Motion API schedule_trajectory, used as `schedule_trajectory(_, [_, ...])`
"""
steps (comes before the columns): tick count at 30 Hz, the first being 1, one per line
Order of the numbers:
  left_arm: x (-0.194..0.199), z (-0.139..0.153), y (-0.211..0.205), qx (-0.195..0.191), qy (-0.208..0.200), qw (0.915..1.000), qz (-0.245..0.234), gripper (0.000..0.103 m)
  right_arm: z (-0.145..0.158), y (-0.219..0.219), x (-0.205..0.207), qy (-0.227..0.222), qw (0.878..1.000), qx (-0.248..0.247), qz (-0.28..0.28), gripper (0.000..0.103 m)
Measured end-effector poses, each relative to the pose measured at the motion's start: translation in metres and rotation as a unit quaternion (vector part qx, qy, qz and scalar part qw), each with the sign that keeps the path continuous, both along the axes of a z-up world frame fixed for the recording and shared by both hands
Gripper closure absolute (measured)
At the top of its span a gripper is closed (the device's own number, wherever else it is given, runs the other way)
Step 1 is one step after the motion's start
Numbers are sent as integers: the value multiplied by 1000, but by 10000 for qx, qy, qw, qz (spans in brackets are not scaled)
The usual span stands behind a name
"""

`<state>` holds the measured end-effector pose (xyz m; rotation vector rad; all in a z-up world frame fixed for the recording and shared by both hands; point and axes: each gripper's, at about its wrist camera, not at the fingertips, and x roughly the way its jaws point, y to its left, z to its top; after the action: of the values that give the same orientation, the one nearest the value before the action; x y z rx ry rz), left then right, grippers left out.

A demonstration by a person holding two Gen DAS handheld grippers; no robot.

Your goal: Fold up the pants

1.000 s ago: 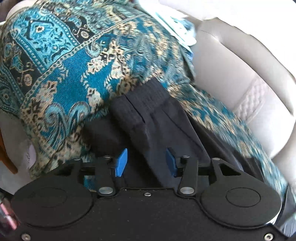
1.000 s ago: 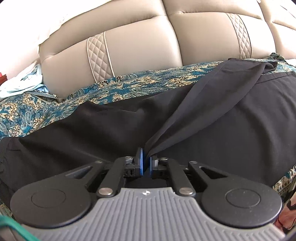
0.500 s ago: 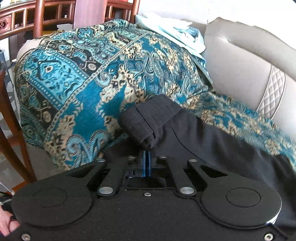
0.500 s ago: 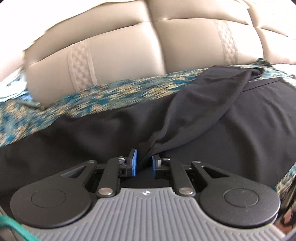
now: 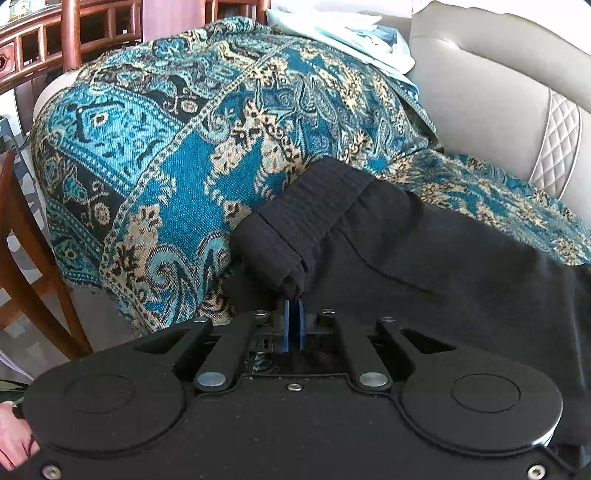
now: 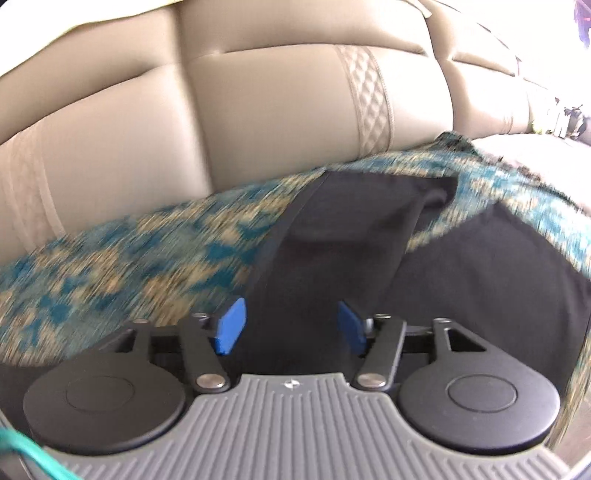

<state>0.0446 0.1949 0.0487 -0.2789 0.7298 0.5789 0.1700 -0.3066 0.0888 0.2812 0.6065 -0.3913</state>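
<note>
Black pants (image 5: pixel 424 254) lie on a teal patterned throw (image 5: pixel 177 147) over a beige sofa. In the left wrist view my left gripper (image 5: pixel 294 325) is shut on the bunched waistband end (image 5: pixel 303 221) of the pants, lifting it a little. In the right wrist view the pants (image 6: pixel 332 251) stretch away as a folded leg strip between the pads. My right gripper (image 6: pixel 290 326) is open, its blue pads apart on either side of the black cloth. This view is motion-blurred.
The beige sofa backrest (image 6: pixel 277 110) stands behind the throw (image 6: pixel 129 266). A light blue cloth (image 5: pixel 351 33) lies on the sofa top. Wooden chairs (image 5: pixel 33 236) and a wooden rail (image 5: pixel 74 40) stand at the left, beside the sofa arm.
My left gripper closed on the waistband and pulled it back and up. My right gripper let go of the pant leg, opened wide and moved right along the pants.
</note>
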Motion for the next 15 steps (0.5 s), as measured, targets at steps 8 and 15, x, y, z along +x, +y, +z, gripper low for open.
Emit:
schedule_trajectory(8, [5,-2,-1,49,119,9999,52,96,-2,-77,155,1121,9931,19,-344,23])
schedule_trajectory(15, [11,-2,4,-4,200,9997,144,96,-22,-97,222,1602,9865,-157,-294,42])
